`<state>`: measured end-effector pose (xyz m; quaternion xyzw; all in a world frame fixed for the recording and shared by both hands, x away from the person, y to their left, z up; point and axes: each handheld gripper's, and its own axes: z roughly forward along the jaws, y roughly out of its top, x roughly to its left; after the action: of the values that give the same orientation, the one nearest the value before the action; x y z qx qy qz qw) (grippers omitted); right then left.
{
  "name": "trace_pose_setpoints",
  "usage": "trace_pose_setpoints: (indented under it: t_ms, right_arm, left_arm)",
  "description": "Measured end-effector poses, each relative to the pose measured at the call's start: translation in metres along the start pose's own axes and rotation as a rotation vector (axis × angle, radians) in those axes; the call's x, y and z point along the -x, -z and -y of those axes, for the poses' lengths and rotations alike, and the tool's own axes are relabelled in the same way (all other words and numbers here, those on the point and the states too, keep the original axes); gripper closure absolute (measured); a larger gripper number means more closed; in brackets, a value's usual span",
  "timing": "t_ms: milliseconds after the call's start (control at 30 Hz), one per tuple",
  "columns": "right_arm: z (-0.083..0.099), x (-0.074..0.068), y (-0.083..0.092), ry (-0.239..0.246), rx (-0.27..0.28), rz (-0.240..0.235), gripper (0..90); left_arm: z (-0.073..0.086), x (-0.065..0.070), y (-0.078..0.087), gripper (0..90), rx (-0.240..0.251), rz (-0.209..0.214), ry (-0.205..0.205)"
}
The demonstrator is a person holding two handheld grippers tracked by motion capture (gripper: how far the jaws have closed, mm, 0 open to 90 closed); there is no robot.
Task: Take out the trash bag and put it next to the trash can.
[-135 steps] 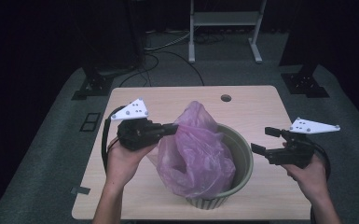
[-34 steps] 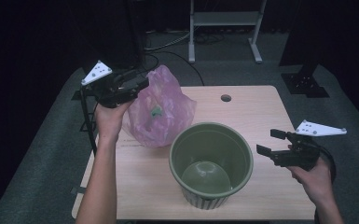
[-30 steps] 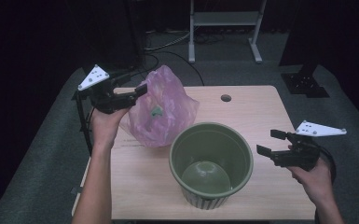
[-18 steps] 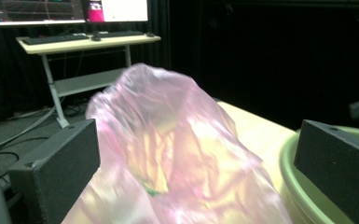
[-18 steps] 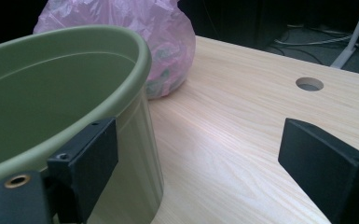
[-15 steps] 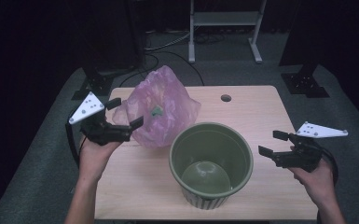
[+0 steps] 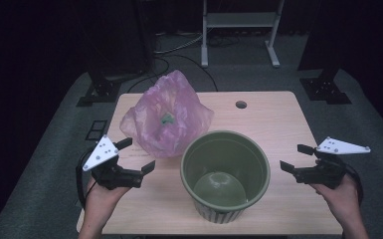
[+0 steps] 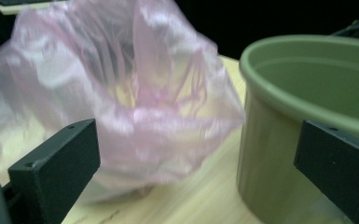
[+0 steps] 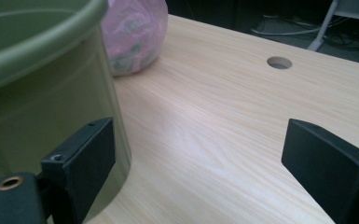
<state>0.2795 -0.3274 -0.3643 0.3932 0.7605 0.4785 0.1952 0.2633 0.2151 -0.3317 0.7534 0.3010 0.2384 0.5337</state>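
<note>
Released since the earlier frame, pink plastic bag (image 7: 166, 122) sits near table's (image 7: 278, 119) far-left corner; left gripper (image 7: 138, 156) withdrawn, jaws wide, empty; green bucket (image 7: 225, 174) near front edge; right gripper (image 7: 292, 158) agape, empty; left gripper view: bag (image 8: 121, 93) beside bucket (image 8: 307, 116); right gripper view: bucket (image 9: 37, 84) left.

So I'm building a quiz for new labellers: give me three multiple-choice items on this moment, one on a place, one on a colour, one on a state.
1. Where does the pink bag sit?
A. inside the bin
B. on the table, behind and left of the bin
C. on the floor

2. What colour is the bin?
A. green
B. blue
C. white

3. How is the left claw?
A. shut on the bag
B. shut on the bin's rim
C. open, holding nothing

Answers:
1 B: the high view shows the bag on the table, beside the bin.
2 A: its wall and rim are green.
3 C: its jaws stand apart with nothing between them.
</note>
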Motion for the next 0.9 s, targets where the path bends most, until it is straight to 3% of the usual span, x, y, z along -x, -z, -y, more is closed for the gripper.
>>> trace_pose_setpoints:
  t_ms: [333,900]
  right_arm:
    - [0.026,0.011,0.003,-0.001,-0.049,0.057,7.6]
    - [0.066,0.031,-0.01,-0.011,-0.147,0.112,6.3]
  left_arm:
    - [0.033,0.003,-0.008,0.0,-0.085,0.006,-0.004]
    - [0.089,0.005,-0.05,0.0,-0.288,0.02,-0.018]
